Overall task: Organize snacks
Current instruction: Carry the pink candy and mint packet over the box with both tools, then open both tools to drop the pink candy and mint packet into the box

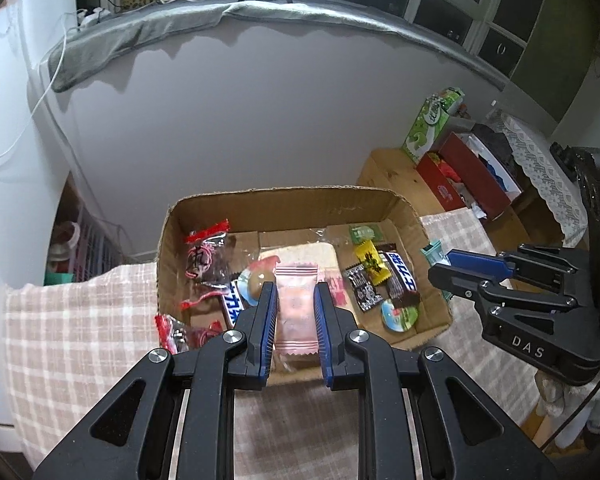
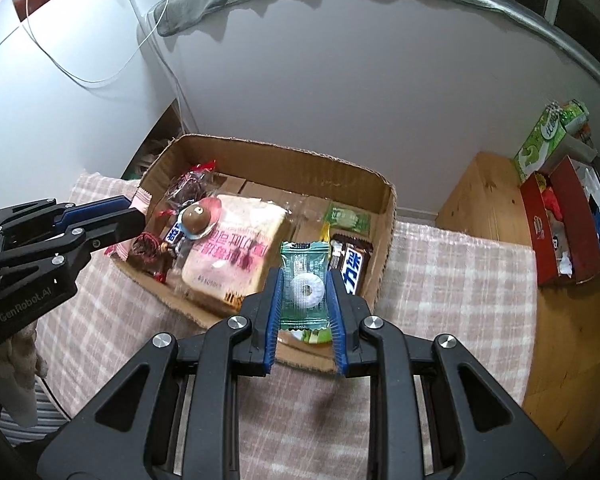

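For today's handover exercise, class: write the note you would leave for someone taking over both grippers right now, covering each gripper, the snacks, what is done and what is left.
Left gripper: shut on a pink packet, held above the near part of the cardboard box.
Right gripper: shut on a teal ring-candy packet, held above the box's near right corner.
Done: bread pack, chocolate bars and small candies already lie in the box.
Left: release both packets into the box; no loose snacks show on the checked cloth.
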Tool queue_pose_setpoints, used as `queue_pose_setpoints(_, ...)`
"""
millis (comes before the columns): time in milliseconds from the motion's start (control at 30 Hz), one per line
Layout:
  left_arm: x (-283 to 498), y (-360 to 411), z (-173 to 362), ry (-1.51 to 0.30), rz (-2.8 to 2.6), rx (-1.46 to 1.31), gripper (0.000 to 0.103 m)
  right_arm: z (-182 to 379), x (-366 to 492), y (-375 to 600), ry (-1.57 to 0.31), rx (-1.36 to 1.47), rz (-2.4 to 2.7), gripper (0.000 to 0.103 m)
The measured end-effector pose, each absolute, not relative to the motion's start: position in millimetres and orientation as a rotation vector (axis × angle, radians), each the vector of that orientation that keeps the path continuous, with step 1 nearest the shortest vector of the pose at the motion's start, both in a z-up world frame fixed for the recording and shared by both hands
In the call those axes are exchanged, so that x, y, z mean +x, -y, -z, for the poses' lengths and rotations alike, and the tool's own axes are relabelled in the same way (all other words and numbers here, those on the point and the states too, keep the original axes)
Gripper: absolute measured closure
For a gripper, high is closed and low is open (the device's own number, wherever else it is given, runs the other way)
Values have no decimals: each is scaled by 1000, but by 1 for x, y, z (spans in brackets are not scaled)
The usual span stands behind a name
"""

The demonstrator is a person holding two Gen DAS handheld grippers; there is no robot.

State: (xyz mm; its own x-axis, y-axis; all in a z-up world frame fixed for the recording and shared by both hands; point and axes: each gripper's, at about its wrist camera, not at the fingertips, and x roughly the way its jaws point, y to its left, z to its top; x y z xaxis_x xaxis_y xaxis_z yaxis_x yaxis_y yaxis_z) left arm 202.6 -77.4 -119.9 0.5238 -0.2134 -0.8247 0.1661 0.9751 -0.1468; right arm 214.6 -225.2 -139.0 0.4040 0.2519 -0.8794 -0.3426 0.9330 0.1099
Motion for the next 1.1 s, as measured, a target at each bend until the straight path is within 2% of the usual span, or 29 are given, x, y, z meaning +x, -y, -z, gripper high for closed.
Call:
queue_pose_setpoints(533,233,69,134,-1040,195,-65,84,158,241,218,-1137,-80,-384,79)
queue_pose_setpoints(567,234,68,134,-1041,192,-64,80,158,242,217,-1139,-84,-381,78)
queue_pose_setpoints(600,234,68,135,-1043,187,-63,73,159,243,217,-1142,-84,-381,75)
queue_pose_setpoints(633,235,67,136,-1045,186,-64,72,159,243,218,-1143,-84,-378,70)
queue_pose_setpoints(700,235,66,137,-1049,188,-65,72,159,244,218,-1136,-86,-369,52)
queue_pose_setpoints(833,235,66,137,-1053,184,-62,69,159,244,219,-1133,-90,-365,48)
queue_pose_setpoints(867,236,66,137,-1053,183,-63,63,158,243,219,-1133,-92,-363,44)
queue_pose_setpoints(900,236,65,136,-1052,181,-63,58,158,243,219,-1132,-95,-358,35)
queue_pose_setpoints(967,235,66,136,-1051,175,-55,56,157,241,220,-1121,-95,-342,24)
queue_pose_setpoints(1067,235,65,136,-1055,162,-44,41,156,241,224,-1120,-82,-322,18)
queue_pose_setpoints(1100,235,65,136,-1055,156,-42,40,157,241,224,-1123,-82,-317,17)
